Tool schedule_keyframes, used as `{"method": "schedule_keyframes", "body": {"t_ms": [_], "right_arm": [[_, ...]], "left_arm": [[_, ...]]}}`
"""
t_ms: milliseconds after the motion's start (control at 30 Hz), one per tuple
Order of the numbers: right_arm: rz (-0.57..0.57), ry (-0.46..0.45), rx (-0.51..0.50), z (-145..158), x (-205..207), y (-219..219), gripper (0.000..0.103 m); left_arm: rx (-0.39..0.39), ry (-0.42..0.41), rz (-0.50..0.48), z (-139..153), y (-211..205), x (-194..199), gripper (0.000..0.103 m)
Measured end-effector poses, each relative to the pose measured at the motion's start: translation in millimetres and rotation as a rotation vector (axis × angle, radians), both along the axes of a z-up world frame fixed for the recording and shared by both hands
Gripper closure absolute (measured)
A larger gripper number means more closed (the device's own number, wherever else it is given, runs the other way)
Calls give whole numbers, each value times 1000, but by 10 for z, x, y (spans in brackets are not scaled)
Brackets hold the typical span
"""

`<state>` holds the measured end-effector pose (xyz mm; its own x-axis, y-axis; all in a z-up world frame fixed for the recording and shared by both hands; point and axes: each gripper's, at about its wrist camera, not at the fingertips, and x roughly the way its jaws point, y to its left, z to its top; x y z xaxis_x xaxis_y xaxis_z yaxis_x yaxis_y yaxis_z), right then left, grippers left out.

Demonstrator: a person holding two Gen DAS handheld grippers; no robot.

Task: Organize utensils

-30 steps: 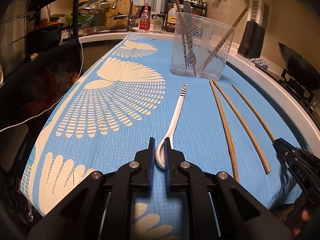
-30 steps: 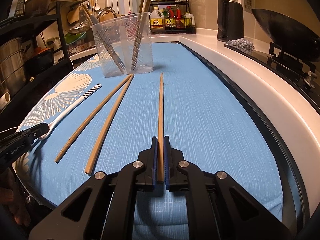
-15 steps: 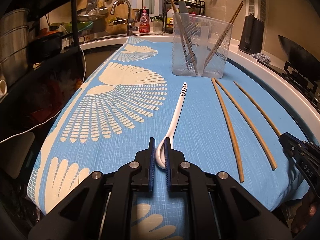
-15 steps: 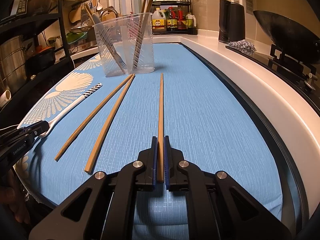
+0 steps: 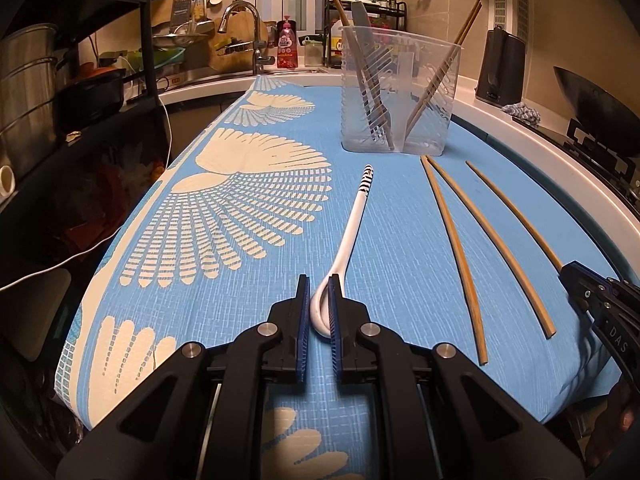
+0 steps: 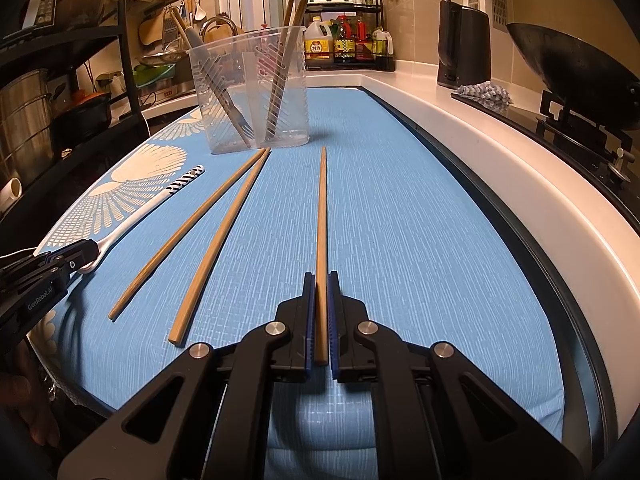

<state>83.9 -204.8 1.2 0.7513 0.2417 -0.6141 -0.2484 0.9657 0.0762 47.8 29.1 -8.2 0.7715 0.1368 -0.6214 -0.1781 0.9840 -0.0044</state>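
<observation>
Home kitchen — faucet (image 5: 240, 20), wok (image 6: 568, 64), spice rack (image 6: 346, 36).

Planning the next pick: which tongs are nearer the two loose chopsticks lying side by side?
Right. The right tongs, shut on a third chopstick, sit just beside the loose chopsticks. The left tongs, shut on the spoon, sit further off.

A blue cloth (image 5: 400, 240) carries a clear holder (image 5: 396, 96) at 12 o'clock, 1 white spoon (image 5: 352, 232) and 3 chopsticks (image 6: 216, 240).
</observation>
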Motion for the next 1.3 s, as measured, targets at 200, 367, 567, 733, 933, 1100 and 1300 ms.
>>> {"method": "schedule_keyframes", "body": {"t_ms": [200,367,567,733,933,1100,1300], "right_arm": [[0,0,-2,2,4,0,97],[-2,19,31,12,21,-38,97],[0,20,34,58,14,-50,97],[2,7,30,134,-25,-54,97],[4,-23,28,300,-95,-78,97],[11,-66,26,516,-194,-76,97],[25,-116,21,779,-285,-35,97]], "left_arm": [[-1,1,-5,2,-12,4,94],[-54,-3,-10,9,46,7,94],[-61,-14,-18,38,41,-6,94],[-59,-22,-23,67,32,-27,94],[-63,-43,-26,144,34,-57,94],[-71,-85,-29,280,42,-103,94],[-82,-149,-31,481,64,-168,93]]}}
